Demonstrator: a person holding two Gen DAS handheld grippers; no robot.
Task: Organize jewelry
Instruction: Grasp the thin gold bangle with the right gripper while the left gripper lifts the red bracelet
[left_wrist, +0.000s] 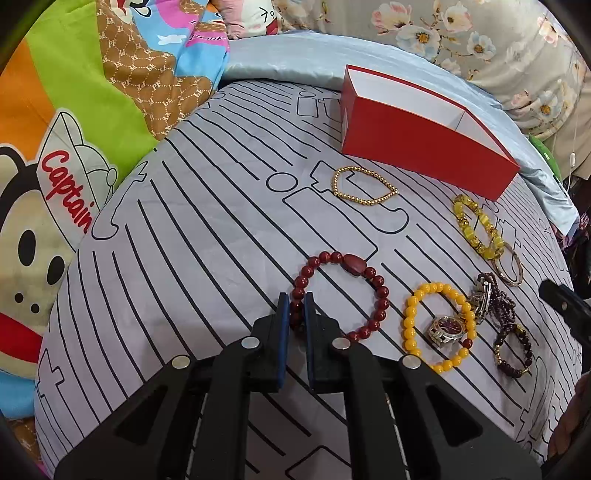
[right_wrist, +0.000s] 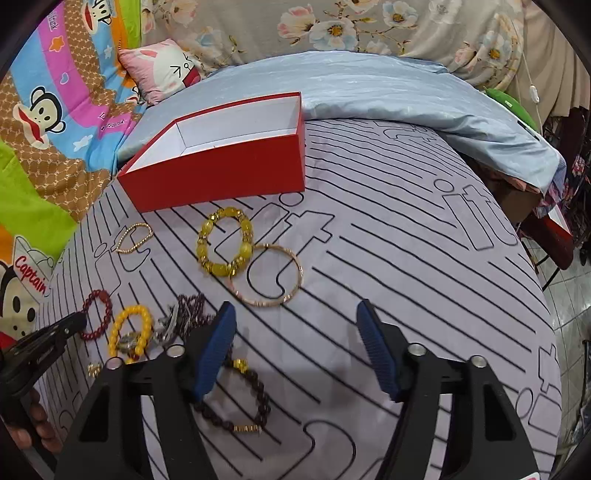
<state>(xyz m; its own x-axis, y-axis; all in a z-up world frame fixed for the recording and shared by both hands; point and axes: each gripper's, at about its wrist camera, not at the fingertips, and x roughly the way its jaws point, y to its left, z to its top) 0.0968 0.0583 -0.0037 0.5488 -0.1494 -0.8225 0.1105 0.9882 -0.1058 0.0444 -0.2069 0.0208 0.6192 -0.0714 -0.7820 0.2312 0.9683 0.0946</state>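
Jewelry on the striped bed sheet (left_wrist: 184, 258): seven bracelets, one wristwatch (left_wrist: 445, 328), and one open red box (left_wrist: 424, 147) beyond them. Left tool (left_wrist: 296, 314): jaws nearly shut, pinching the near side of the dark red bead bracelet (left_wrist: 380, 295); the orange bead bracelet (left_wrist: 410, 325) lies just to its right, the gold bead bracelet (left_wrist: 364, 184) ahead. Right tool (right_wrist: 295, 332): jaws wide apart, gripping nothing; the brown bead bracelet (right_wrist: 258, 391) lies beside its left finger, the thin gold bangle (right_wrist: 291, 291) and yellow stone bracelet (right_wrist: 210, 258) ahead.
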